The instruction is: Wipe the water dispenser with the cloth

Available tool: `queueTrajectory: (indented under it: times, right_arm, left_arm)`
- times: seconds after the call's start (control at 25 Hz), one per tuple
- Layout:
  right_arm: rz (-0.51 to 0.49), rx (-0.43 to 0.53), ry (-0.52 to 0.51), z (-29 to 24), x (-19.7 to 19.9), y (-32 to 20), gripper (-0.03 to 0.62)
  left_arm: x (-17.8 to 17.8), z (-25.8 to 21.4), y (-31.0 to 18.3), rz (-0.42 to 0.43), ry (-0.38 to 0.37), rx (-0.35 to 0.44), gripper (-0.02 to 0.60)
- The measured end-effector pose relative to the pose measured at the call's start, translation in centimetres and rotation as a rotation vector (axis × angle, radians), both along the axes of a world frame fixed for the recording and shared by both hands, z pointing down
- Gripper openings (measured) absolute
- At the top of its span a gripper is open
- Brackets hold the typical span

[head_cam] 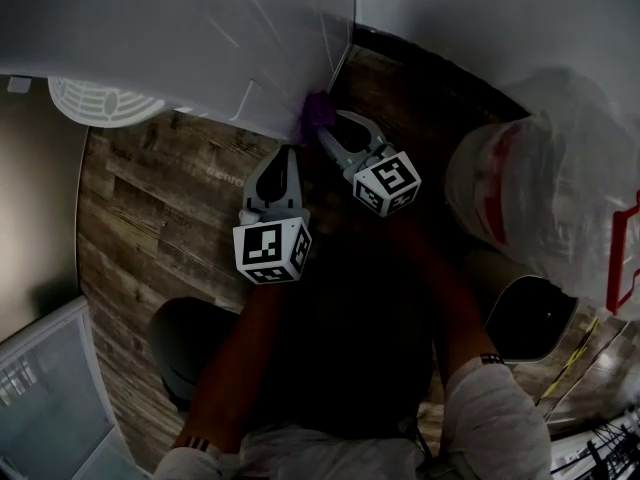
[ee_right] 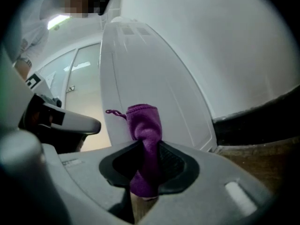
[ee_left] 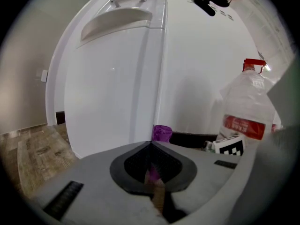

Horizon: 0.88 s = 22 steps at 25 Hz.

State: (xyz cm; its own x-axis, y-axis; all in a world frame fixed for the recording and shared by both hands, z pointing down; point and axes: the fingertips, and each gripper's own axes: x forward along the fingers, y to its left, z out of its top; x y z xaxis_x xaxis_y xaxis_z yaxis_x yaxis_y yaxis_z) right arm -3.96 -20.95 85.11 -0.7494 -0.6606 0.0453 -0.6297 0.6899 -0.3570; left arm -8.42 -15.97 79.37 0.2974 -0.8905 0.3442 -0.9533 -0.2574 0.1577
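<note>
The white water dispenser [head_cam: 190,38] fills the top of the head view, and its tall side panel [ee_right: 150,78] rises ahead in the right gripper view. My right gripper [head_cam: 331,128] is shut on a purple cloth [ee_right: 145,125], whose bunched end [head_cam: 317,110] is at the dispenser's lower corner near the floor. My left gripper [head_cam: 288,156] is just left of it, pointing at the dispenser's base, jaws shut with the tips meeting and nothing held. In the left gripper view the cloth [ee_left: 162,133] shows just past the tips against the dispenser [ee_left: 117,93].
A large water bottle [ee_left: 247,111] in a clear plastic bag [head_cam: 545,168] stands on the wood floor [head_cam: 150,188] to the right. A round white grille [head_cam: 95,98] lies at the left. A dark baseboard [ee_right: 258,121] runs along the wall.
</note>
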Motion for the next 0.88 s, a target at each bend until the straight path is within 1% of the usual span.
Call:
queueTrajectory:
  times: [0.24, 0.48, 0.64, 0.88]
  right_arm:
    - [0.095, -0.042, 0.006, 1.4, 1.6, -4.2, 0.095]
    - [0.200, -0.089, 0.012, 2.6, 3.7, -7.7, 0.092]
    - [0.267, -0.127, 0.006, 3.3, 4.8, -9.9, 0.092]
    - [0.357, -0.208, -0.012, 4.7, 6.1, -11.9, 0.086]
  left_arm:
    - [0.2, 0.0, 0.2, 0.019, -0.018, -0.006, -0.002]
    - [0.2, 0.2, 0.3, 0.043, -0.054, -0.017, -0.002]
    - [-0.2, 0.1, 0.4, 0.040, -0.063, -0.024, -0.002]
    - [-1.3, -0.1, 0.3, 0.040, -0.095, -0.002, -0.002]
